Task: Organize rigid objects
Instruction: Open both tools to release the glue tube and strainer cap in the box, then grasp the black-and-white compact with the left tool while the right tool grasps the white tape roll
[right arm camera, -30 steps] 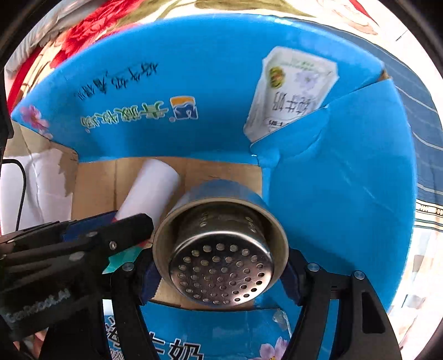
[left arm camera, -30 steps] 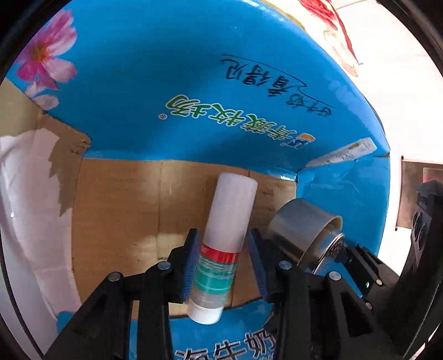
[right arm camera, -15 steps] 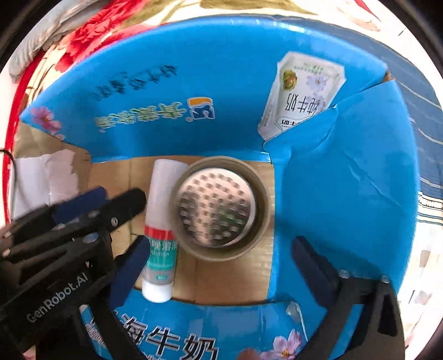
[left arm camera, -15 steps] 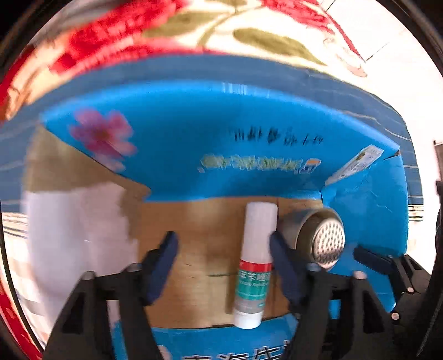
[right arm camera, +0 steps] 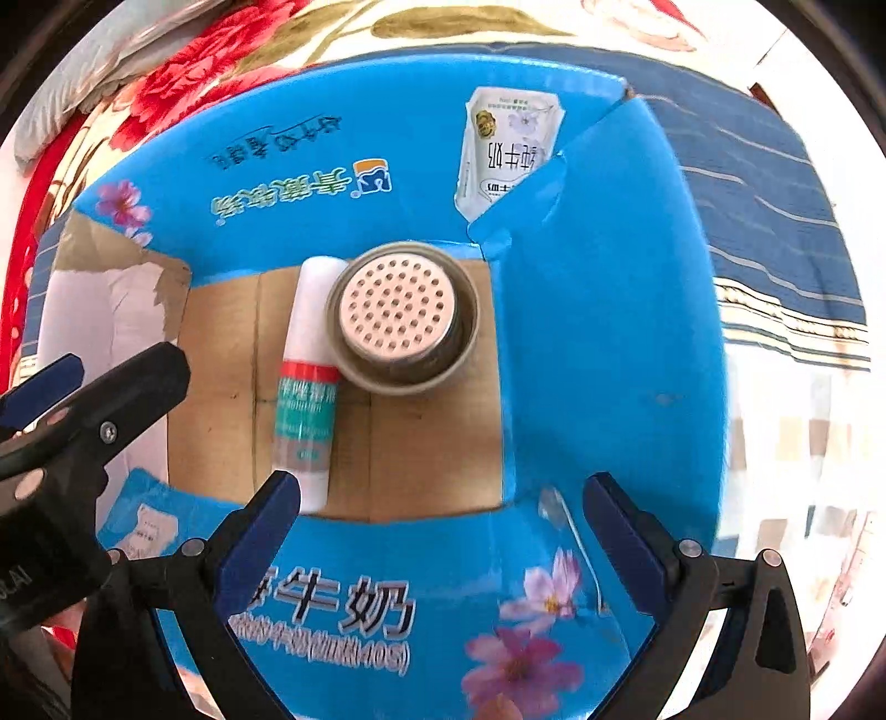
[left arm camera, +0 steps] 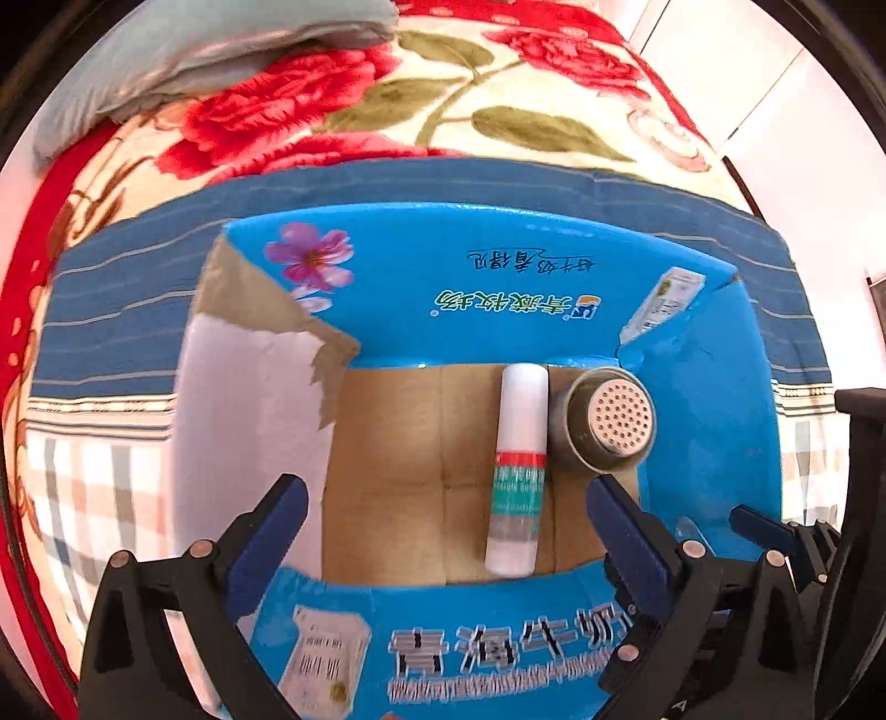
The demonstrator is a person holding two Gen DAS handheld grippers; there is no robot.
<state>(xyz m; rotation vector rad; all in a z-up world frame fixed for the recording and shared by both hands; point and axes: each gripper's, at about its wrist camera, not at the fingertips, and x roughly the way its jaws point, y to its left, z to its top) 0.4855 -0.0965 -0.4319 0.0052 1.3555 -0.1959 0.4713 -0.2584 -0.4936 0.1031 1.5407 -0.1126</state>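
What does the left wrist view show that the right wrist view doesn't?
Only the left wrist view shows the grey pillow at the top edge in full, and the left gripper head-on, open with nothing between its fingers.

Only the right wrist view shows the right gripper head-on, open and empty, with the left gripper's fingers entering from the side.

Both show the blue milk carton box, the glue stick lying on its brown floor, and the perforated metal strainer close beside it. The left gripper's jaws have just been opening.
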